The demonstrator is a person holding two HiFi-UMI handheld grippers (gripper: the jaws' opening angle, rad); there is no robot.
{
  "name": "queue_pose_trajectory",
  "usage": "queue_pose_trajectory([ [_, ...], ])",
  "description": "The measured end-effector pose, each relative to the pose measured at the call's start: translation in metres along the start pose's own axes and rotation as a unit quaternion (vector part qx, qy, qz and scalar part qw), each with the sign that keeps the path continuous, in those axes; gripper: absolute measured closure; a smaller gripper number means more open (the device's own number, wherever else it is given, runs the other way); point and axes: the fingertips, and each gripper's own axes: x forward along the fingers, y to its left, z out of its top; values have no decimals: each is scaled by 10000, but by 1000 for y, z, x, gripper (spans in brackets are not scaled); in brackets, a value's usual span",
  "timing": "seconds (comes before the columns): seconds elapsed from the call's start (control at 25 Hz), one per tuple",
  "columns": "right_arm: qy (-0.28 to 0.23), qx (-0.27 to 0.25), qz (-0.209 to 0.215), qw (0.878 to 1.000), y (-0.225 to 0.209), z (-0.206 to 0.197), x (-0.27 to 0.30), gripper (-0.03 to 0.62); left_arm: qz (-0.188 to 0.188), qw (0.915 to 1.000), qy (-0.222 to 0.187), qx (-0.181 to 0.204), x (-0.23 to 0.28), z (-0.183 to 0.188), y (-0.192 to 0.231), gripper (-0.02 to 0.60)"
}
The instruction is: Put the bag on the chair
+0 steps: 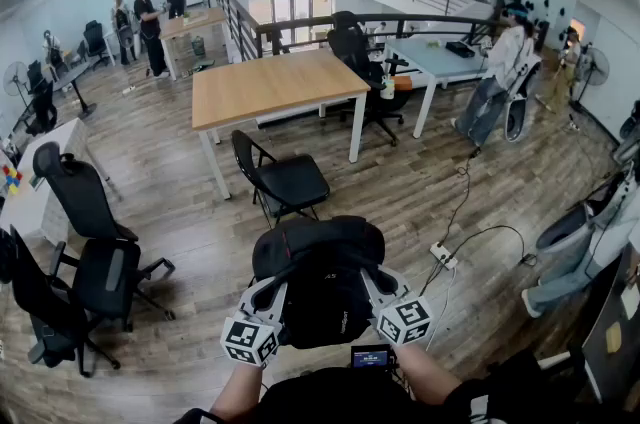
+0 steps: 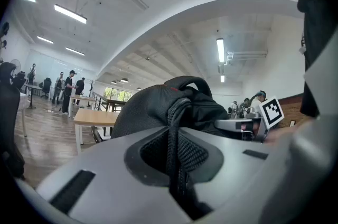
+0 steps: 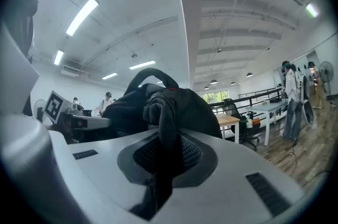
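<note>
A black backpack [image 1: 320, 277] hangs in the air in front of me, above the wooden floor. My left gripper [image 1: 268, 297] is shut on one of its black webbing straps [image 2: 173, 149], which runs between the jaws. My right gripper [image 1: 382, 290] is shut on the other strap [image 3: 168, 149] in the same way. The bag's bulk [image 2: 158, 106] fills the middle of both gripper views. A black folding chair [image 1: 285, 180] stands just beyond the bag, in front of a wooden table [image 1: 275, 84], with its seat bare.
Black office chairs [image 1: 85, 257] stand at my left. A power strip [image 1: 444, 256] with cables lies on the floor at the right. A person [image 1: 497, 77] stands by a white table [image 1: 440, 60] at the back right; other people stand at the back left.
</note>
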Motion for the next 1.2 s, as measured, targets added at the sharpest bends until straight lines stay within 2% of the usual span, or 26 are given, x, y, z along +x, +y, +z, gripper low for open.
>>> queue_pose_trajectory([
  [0.24,-23,-79,223,9997,-10,11,-17,562,82,9999,-73,-102,-2,1,-25,558],
  [0.44,-105,21,173,9998,-22,13,-30,559,109,9998,-110,-88,2,2,-42,558],
  [0.8,-4,-61,73,10000,-40,16,-40,559,478,9987,-63,-140,20,3,-54,558],
  [1.2,79,36,134,9999,-67,10,-52,559,397,9990,24,-219,38,-4,-76,558],
])
